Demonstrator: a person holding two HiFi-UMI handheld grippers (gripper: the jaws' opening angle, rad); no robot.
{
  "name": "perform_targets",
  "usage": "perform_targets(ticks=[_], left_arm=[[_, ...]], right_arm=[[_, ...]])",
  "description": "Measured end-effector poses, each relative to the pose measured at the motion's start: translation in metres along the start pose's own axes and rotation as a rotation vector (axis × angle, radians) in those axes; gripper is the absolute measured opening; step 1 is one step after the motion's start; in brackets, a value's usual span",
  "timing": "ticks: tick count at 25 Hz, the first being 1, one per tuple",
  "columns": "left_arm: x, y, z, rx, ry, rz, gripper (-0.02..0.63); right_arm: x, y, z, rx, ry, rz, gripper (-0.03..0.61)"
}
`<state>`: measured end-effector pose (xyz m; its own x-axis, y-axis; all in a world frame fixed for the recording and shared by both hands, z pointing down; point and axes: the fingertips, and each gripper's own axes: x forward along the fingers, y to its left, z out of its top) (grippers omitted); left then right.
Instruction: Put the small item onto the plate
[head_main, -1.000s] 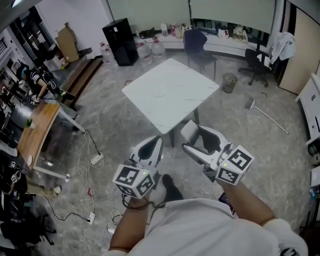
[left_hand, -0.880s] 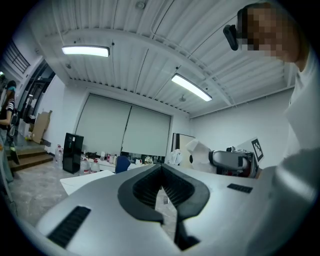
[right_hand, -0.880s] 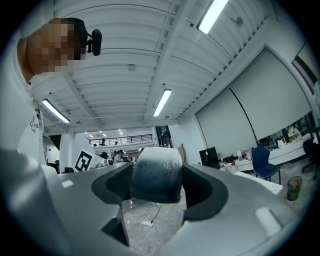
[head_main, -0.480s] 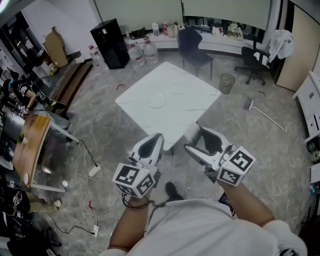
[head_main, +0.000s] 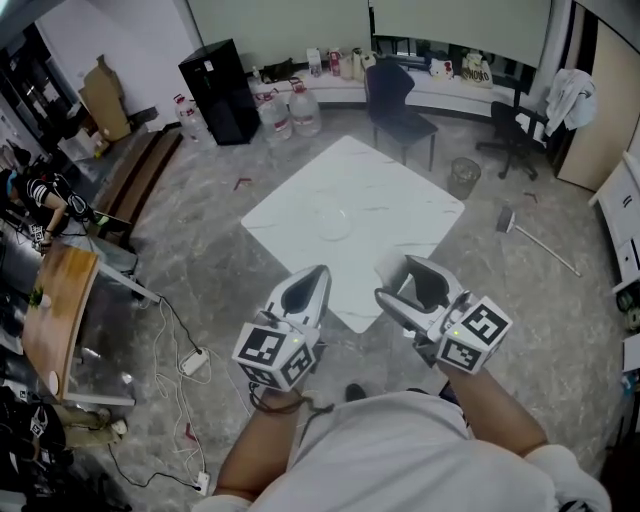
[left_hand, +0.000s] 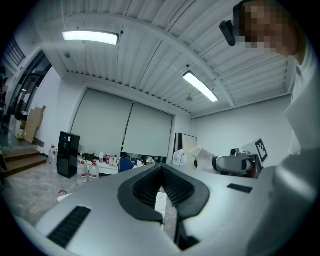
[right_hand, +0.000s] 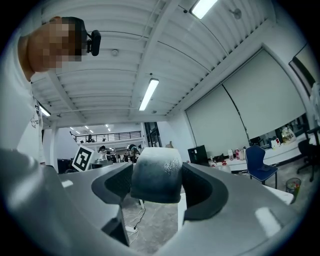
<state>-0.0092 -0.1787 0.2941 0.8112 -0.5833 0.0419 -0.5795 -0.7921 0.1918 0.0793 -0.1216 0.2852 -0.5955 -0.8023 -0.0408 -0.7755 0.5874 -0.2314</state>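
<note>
One small item (right_hand: 155, 174) upright, right gripper (head_main: 395, 278) jaws clamped

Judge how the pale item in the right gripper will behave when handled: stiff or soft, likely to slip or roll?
The item looks undented between the jaws of the right gripper, so it is probably fairly stiff. Its matte, frosted surface suggests little slipping. Its curved sides might let it roll if laid sideways.

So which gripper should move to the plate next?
Right. The right gripper is shut on the small item; the left gripper has its jaws together, empty. The clear plate lies ahead on the white table.
</note>
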Motion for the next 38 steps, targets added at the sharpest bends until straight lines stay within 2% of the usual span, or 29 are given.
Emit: perform_targets(ticks=[6, 10, 19, 26, 29, 32, 38], left_arm=[[0.028, 0.025, 0.007, 0.026, -0.001, 0.013, 0.006], [0.053, 0.051, 0.002, 0.003, 0.019, 0.028, 0.006], [0.144, 0.130, -0.005, 0.018, -0.026, 0.182, 0.006], [0.232, 0.193, -0.020, -0.009, -0.033, 0.283, 0.006], [0.261, 0.211, -0.027, 0.021, -0.042, 0.326, 0.006], [0.276, 0.231, -0.035, 0.059, -0.056, 0.376, 0.006], [0.282, 0.267, -0.057, 0.045, -0.033, 0.444, 0.006]], right_arm=[[0.036, -0.027, -0.002, -0.019, 0.027, 0.002, 0.298], [0.062, -0.056, -0.005, -0.001, 0.042, 0.009, 0.298], [0.133, -0.159, -0.012, -0.016, 0.103, 0.097, 0.298], [0.196, -0.251, -0.028, 0.000, 0.186, 0.187, 0.298], [0.213, -0.281, -0.039, -0.011, 0.230, 0.221, 0.298], [0.233, -0.301, -0.055, -0.019, 0.276, 0.258, 0.298], [0.270, -0.330, -0.102, -0.043, 0.372, 0.290, 0.298]])
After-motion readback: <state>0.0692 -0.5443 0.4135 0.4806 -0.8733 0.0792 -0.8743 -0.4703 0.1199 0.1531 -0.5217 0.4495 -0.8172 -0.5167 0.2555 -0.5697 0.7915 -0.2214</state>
